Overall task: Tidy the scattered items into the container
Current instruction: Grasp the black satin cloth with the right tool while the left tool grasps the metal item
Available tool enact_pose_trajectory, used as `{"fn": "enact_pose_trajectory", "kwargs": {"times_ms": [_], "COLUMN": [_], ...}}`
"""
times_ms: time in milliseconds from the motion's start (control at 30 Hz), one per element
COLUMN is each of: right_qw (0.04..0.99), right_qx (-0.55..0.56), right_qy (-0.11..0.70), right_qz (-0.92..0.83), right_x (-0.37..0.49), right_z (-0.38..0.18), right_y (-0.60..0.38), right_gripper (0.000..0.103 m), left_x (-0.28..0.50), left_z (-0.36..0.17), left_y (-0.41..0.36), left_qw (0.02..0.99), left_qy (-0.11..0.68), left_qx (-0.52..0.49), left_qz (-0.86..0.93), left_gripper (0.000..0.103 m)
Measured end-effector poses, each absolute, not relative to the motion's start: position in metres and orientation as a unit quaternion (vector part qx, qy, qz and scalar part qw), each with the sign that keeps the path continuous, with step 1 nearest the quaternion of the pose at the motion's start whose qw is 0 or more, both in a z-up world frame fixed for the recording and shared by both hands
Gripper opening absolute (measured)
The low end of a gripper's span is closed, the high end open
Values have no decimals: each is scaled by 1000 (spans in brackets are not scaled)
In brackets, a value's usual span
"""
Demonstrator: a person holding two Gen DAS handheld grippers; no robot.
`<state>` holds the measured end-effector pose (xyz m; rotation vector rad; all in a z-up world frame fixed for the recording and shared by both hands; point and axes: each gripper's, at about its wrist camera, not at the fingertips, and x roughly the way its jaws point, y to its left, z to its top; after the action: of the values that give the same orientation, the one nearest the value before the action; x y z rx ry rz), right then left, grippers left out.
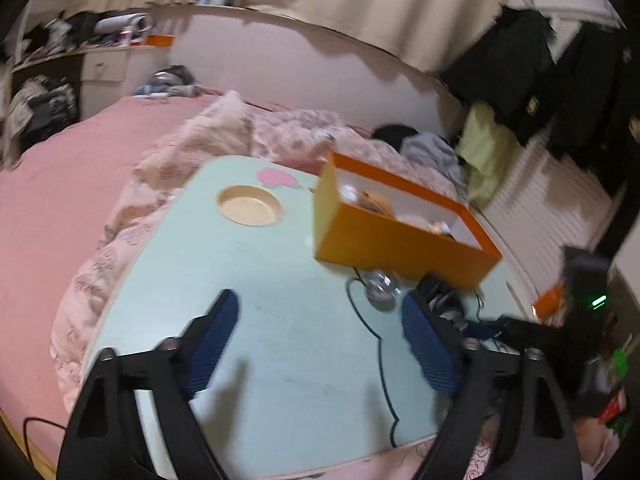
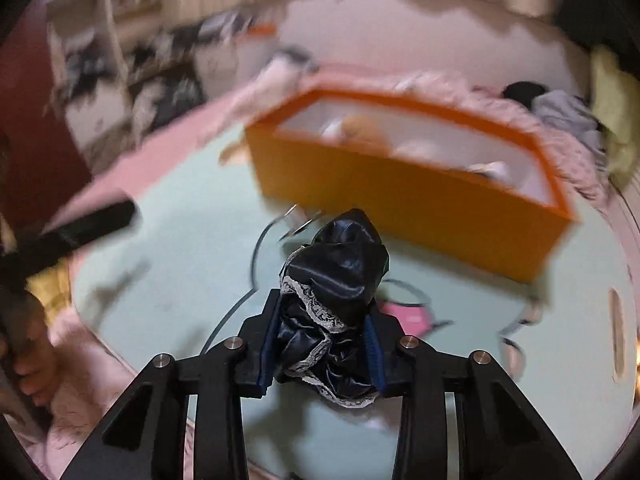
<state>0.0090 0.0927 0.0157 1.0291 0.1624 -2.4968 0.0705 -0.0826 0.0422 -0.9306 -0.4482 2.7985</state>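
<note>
- The pale green table (image 1: pixel 280 320) sits on a pink bed, and the orange box (image 2: pixel 400 200) stands at its far side with its long axis running across the view, open top up, a few things already in it.
- From the right gripper (image 2: pixel 320 344) the box lies straight ahead and slightly right, close by; I judge the right hand the nearer one for the drop.
- The right gripper has its jaws closed on a bundle of black satin cloth with lace trim (image 2: pixel 336 288), bunched up between the pads and sticking out beyond the tips.
- The left gripper (image 1: pixel 320 344) is partly open with nothing between its pads, over bare table.
- A small clear object (image 1: pixel 380 284) and a thin black cable (image 1: pixel 380 344) lie loose just in front of the box.
</note>
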Motion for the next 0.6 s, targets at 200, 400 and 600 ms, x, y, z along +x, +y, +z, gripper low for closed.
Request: {"fn": "enact_pose_trajectory", "kwargs": {"times_ms": [200,400,600], "right_qw": [148,150,151], "right_qx": [305,317,311], "right_qy": [-47,-92,-91], "right_qz": [-940,-932,-934], "right_x": [22,21,35], "right_z": [28,24,26], "right_y": [156,165,171], "right_gripper": [36,36,36], "left_x": [28,-22,-22], "left_z": [45,25,16], "left_y": [-30,11,5], "left_qw": [138,132,122], "left_qy": [-77,-7,-28], "left_qx": [-360,-417,-419], "left_qz": [919,899,899], "left_gripper": [70,51,33]}}
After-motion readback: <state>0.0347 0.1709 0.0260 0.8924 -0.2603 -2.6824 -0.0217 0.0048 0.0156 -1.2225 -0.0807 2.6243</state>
